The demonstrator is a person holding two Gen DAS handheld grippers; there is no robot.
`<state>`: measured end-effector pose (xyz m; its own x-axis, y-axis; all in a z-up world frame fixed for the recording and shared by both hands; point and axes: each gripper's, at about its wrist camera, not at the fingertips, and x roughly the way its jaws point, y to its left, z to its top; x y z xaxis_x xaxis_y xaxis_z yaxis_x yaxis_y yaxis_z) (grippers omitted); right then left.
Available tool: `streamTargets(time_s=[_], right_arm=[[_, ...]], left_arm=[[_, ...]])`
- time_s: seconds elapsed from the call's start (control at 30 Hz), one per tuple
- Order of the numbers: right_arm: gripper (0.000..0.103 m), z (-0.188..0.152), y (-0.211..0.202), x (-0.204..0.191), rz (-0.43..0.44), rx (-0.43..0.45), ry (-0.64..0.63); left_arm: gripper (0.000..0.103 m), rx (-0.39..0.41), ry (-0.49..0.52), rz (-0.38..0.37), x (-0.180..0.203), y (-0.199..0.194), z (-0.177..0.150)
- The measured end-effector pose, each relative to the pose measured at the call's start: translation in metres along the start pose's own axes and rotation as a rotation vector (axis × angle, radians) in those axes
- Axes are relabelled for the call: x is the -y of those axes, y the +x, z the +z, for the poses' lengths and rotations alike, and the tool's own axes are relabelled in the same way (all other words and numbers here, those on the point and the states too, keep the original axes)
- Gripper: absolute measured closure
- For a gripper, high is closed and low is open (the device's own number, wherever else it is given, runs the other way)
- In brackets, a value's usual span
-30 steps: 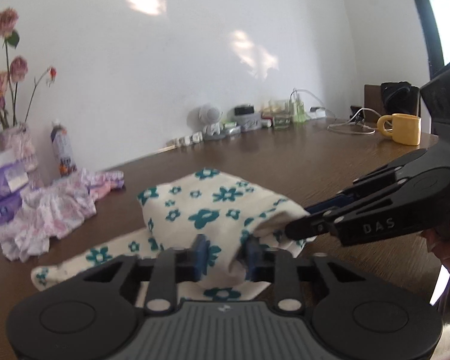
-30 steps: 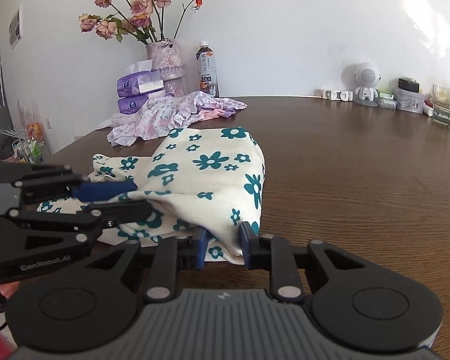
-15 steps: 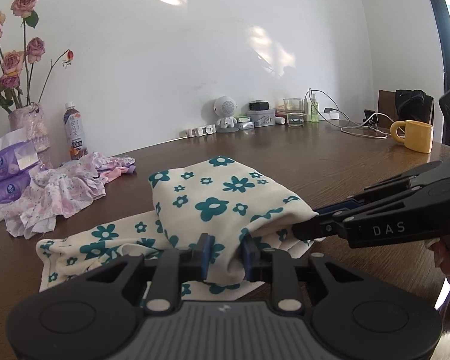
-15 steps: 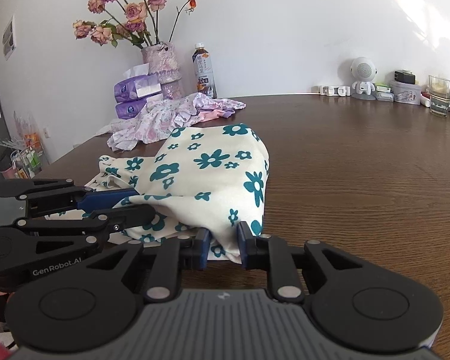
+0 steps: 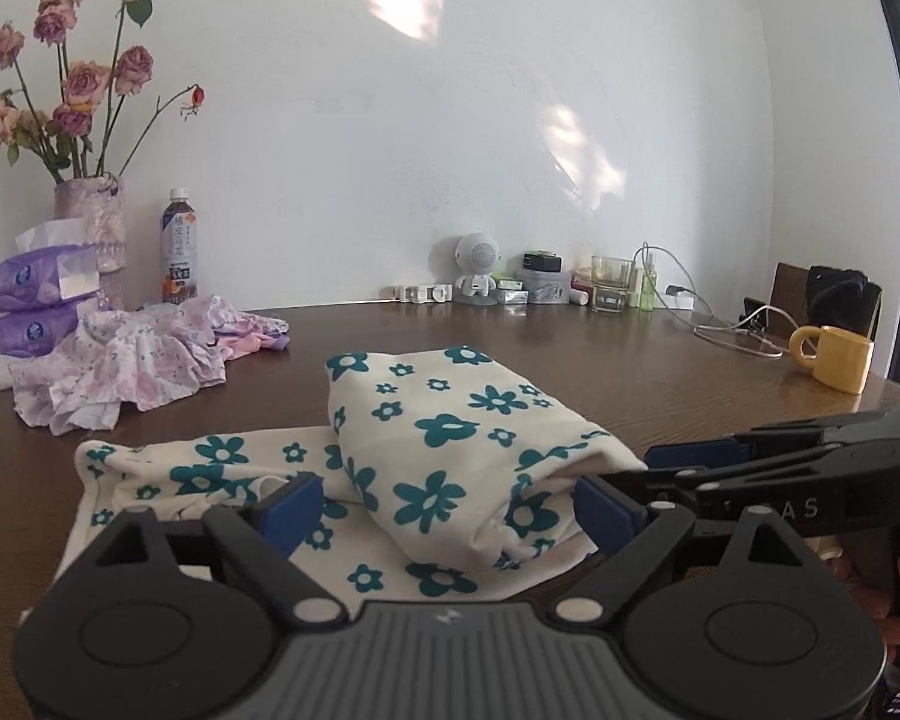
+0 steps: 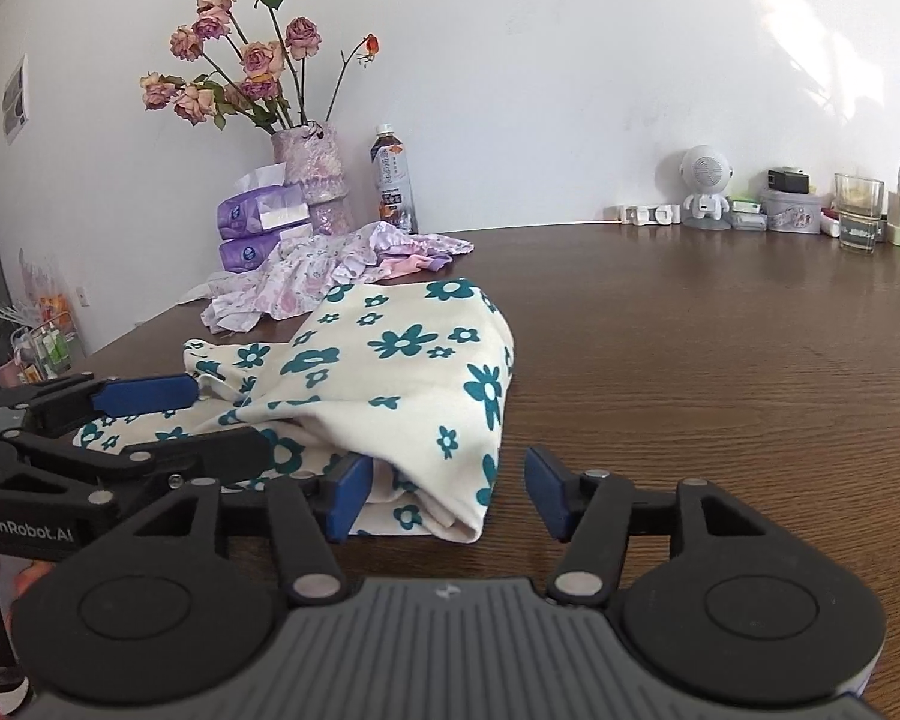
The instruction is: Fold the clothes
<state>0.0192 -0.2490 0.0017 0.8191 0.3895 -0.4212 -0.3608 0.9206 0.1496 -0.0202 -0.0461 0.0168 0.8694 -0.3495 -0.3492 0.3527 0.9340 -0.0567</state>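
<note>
- At the near edge of the desk (image 6: 720,360), your left gripper (image 5: 450,495) and right gripper (image 6: 447,489) both stand with jaws spread wide, holding nothing; the folded hem lies between the blue pads but is not pinched.
- Just beyond the fingertips, one cream garment with teal flowers (image 5: 450,420) lies on the desk, its upper layer doubled over a flatter lower layer that trails toward the left edge.
- Judgement: the fold has been laid and the release is the step in hand. You should draw both grippers straight back and low, so no pad snags the loose hem and lifts the top layer.
- Judgement: the lower layer sticks out unevenly at the left; you would do well to square that side before any further fold.
- Farther left, one crumpled pink floral garment (image 5: 132,360) waits, well apart from the cream one.
- Along the far edge, count two purple tissue packs (image 6: 261,228), stacked, one vase of dried roses (image 6: 318,177), one drink bottle (image 6: 393,180), one small white robot figure (image 6: 705,189) and one drinking glass (image 6: 858,213).
- At the far right corner stands one yellow mug (image 5: 834,357).
</note>
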Motion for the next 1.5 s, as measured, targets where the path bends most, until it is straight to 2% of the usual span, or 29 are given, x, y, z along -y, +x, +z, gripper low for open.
streamTargets(time_s=[0.23,0.5,0.83,0.9,0.93,1.07,1.13,1.2,1.27,1.33,1.4,1.5], right_arm=[[0.038,0.005,-0.004,-0.002,-0.016,0.039,-0.062],[0.036,0.006,0.007,-0.005,0.031,-0.027,-0.079],[0.037,0.004,0.007,-0.006,0.032,-0.036,-0.084],[0.050,0.003,0.007,-0.007,0.031,-0.034,-0.097],[0.052,0.003,0.007,-0.007,0.030,-0.034,-0.098],[0.068,0.002,0.006,-0.007,0.035,-0.034,-0.094],[0.071,0.002,0.007,-0.008,0.030,-0.041,-0.100],[0.076,0.002,0.007,-0.009,0.033,-0.043,-0.106],[0.077,0.002,0.008,-0.010,0.036,-0.046,-0.111],[0.075,0.002,0.008,-0.009,0.036,-0.049,-0.103],[0.063,0.003,0.008,-0.007,0.035,-0.056,-0.091],[0.056,0.003,0.008,-0.006,0.034,-0.059,-0.082]], left_arm=[[0.011,-0.015,-0.040,0.017,-0.002,0.003,-0.001],[0.011,-0.021,-0.048,0.042,-0.002,0.003,-0.002],[0.012,-0.024,-0.040,0.062,-0.001,0.005,-0.002],[0.015,-0.019,-0.035,0.070,0.000,0.004,-0.003],[0.017,-0.016,-0.034,0.076,0.000,0.004,-0.003],[0.035,-0.014,-0.057,0.088,-0.003,0.004,-0.004],[0.041,-0.016,-0.069,0.077,-0.005,0.004,-0.004],[0.054,-0.019,-0.071,0.062,-0.006,0.005,-0.004],[0.063,-0.025,-0.067,0.045,-0.006,0.006,-0.004],[0.062,-0.026,-0.067,0.044,-0.005,0.006,-0.005],[0.053,-0.026,-0.073,0.054,-0.005,0.006,-0.004],[0.043,-0.019,-0.082,0.067,-0.006,0.004,-0.004]])
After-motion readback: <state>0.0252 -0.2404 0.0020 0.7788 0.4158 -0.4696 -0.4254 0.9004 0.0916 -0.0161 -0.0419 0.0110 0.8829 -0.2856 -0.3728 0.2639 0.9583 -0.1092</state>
